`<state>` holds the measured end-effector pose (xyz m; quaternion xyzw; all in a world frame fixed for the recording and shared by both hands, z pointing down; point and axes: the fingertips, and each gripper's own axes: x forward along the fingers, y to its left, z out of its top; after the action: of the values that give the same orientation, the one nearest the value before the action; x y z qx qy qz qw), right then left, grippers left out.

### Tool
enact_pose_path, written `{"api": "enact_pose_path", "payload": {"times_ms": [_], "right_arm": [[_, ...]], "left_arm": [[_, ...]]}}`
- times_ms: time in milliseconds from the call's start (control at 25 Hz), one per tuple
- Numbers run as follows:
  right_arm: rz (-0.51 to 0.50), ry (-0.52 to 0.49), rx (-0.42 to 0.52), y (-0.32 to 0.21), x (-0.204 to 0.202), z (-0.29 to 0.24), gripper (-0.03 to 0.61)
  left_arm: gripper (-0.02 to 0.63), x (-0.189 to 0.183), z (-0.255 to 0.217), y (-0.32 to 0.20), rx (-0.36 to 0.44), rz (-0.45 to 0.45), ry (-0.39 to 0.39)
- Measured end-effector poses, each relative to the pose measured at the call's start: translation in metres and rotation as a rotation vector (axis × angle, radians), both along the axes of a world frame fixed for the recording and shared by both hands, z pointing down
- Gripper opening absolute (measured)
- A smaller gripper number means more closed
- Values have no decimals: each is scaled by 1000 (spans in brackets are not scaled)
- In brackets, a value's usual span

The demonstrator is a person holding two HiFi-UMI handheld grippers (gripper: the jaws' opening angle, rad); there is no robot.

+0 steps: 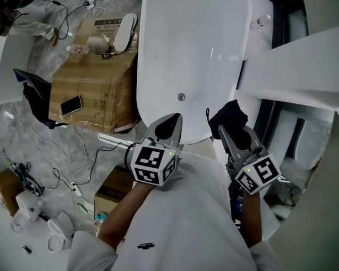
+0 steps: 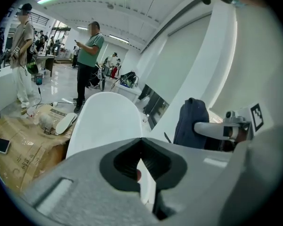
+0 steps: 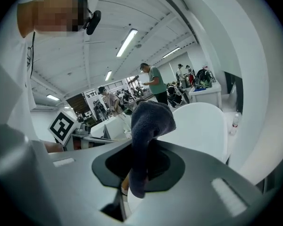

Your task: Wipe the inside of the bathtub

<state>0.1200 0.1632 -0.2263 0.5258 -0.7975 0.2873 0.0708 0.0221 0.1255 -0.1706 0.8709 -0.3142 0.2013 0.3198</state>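
The white bathtub (image 1: 192, 49) lies ahead of me, its drain (image 1: 181, 97) near the close end. My left gripper (image 1: 170, 120) hangs over the tub's near rim, shut with nothing in it. In the left gripper view its jaws (image 2: 140, 141) meet in front of the tub (image 2: 104, 121). To the right of the tub's near end, my right gripper (image 1: 235, 131) is shut on a dark blue cloth (image 1: 229, 116). In the right gripper view the cloth (image 3: 148, 121) stands up from between the jaws (image 3: 140, 147), with the tub (image 3: 198, 126) behind it.
A flattened cardboard box (image 1: 93, 89) lies left of the tub, with a phone (image 1: 71, 104) and a white slipper (image 1: 125, 31) on it. Cables and a small box (image 1: 110, 193) lie on the floor at the left. People (image 2: 87, 65) stand beyond the tub's far end.
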Motion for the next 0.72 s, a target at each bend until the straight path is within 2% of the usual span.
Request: {"api": "enact_pose_path", "payload": {"times_ms": [120,280,480,720], "right_arm": [[-36,1,-4,-17,24,1,51],[-96,-10,-47,-33,40,7,51],[-216,-13,-92,-51,38,23,51],[-365,0,-140,-49,26,51,51]], "left_arm": [[-2,19,-6,-16,15,-38,-5],[-2,25,-7,-29,-3,-129,-4],[-2,20,5,-38,-37,-240,-11],[-2,11,23,-22,-70,-346,-31]]}}
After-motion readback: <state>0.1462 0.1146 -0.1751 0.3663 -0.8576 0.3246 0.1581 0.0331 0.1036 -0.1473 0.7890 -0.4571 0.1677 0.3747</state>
